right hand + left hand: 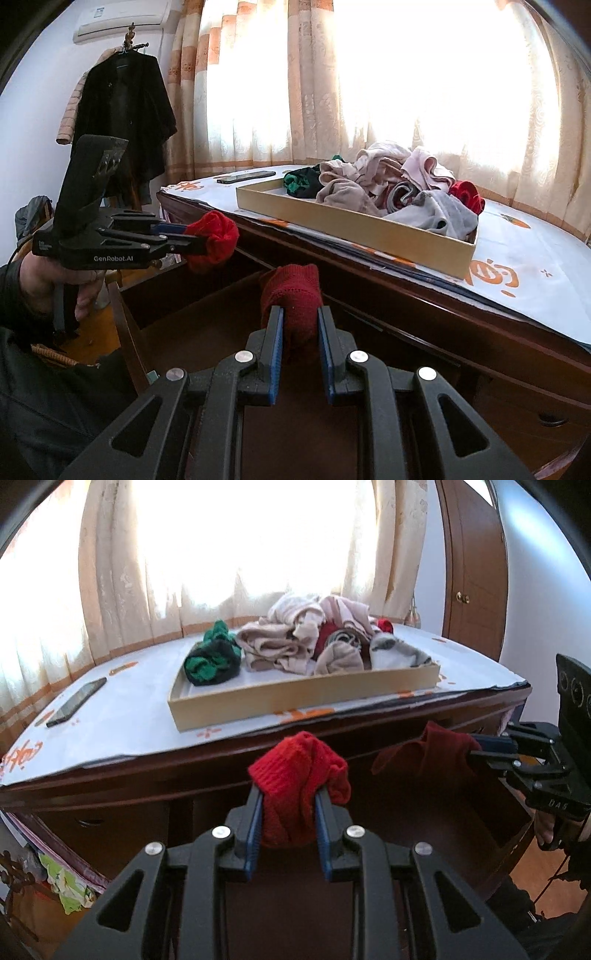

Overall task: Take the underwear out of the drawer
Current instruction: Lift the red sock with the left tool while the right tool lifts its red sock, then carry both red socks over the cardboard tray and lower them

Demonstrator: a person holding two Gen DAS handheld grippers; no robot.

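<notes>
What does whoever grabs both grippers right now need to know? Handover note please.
Left gripper: shut on bright red knit piece, held in the air in front of the dresser.
Right gripper: shut on dark red knit piece, held over the open drawer.
Cardboard tray on the dresser top already holds a pile: green-black, beige, pink, grey and red garments. Phone lies to the tray's left.
Done: both pieces are out of the drawer.
Left: probably set both into the tray. The visible part of the drawer looks bare, but it is dark; check it.

left claw (288,794): clamped, tilted down | right claw (300,314): clamped, tilted down
</notes>
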